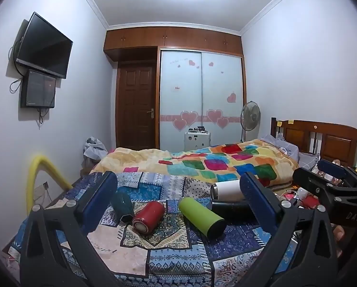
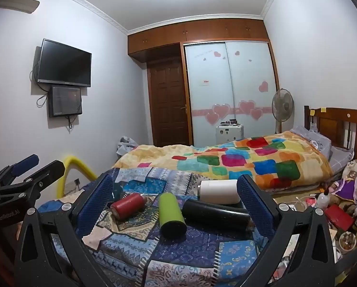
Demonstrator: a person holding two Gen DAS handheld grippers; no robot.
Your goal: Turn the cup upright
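Observation:
Several cups lie on their sides on a patterned blue cloth (image 1: 178, 263) on the bed. A red cup (image 1: 147, 217) (image 2: 128, 205), a lime green cup (image 1: 201, 216) (image 2: 171, 215), a black cup (image 1: 231, 206) (image 2: 215, 212), a white cup (image 1: 226, 189) (image 2: 219, 191) and a dark teal cup (image 1: 123, 206) are there. My left gripper (image 1: 178, 205) is open and empty, held above and short of the cups. My right gripper (image 2: 175, 204) is open and empty, likewise short of them. Each gripper shows at the other view's edge, the right (image 1: 331, 179) and the left (image 2: 27, 169).
A colourful checked blanket (image 1: 214, 162) covers the bed beyond the cloth. A wooden headboard (image 1: 322, 138) and clutter (image 2: 336, 212) lie to the right. A yellow foam tube (image 1: 37, 174) stands at the left. A fan (image 2: 282, 106), wardrobe and door are far behind.

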